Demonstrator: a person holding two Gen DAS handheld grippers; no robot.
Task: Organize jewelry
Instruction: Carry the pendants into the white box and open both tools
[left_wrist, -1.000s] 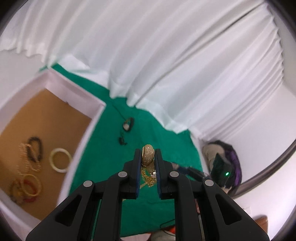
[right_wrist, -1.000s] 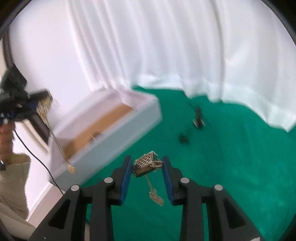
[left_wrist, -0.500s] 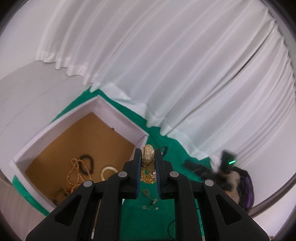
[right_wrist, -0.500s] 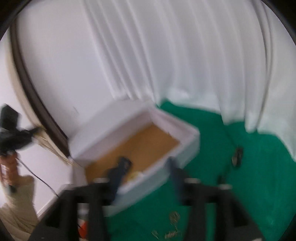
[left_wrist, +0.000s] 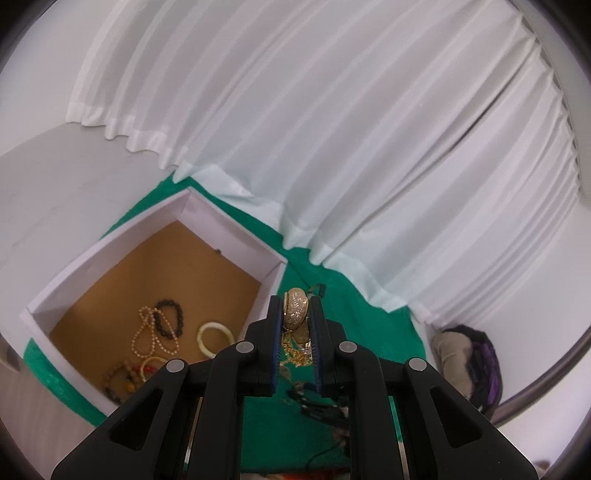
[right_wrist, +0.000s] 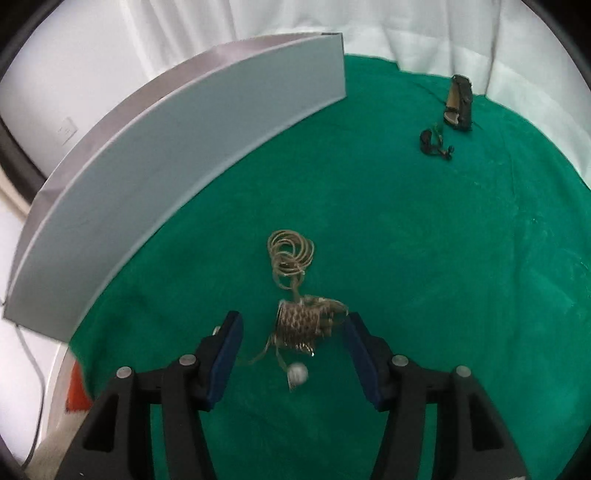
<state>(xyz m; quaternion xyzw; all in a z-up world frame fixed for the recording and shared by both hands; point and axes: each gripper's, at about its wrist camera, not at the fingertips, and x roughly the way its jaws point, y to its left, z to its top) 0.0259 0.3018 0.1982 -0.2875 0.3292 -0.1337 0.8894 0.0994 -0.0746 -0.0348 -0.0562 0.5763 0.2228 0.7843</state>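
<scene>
My left gripper (left_wrist: 295, 314) is shut on a gold pendant necklace (left_wrist: 294, 309), its chain hanging below, held above the green cloth just right of the white box (left_wrist: 236, 236). The box has a brown floor holding several bracelets and a bead necklace (left_wrist: 153, 332). My right gripper (right_wrist: 293, 347) is open low over the cloth, its jaws either side of a woven gold pendant (right_wrist: 301, 325) with a coiled cord (right_wrist: 291, 254) and a pearl (right_wrist: 297, 373), lying on the cloth. The box's outer wall (right_wrist: 184, 155) is to the left.
A dark brooch (right_wrist: 458, 103) and a small dark earring (right_wrist: 434, 142) lie at the cloth's far right. White curtains hang behind the green cloth (right_wrist: 406, 240). A bag (left_wrist: 469, 354) sits at the right past the table edge.
My right gripper opened, let go of the woven pendant, and dropped low over the cloth where it now lies. My left gripper rose and swung toward the box, still holding its necklace.
</scene>
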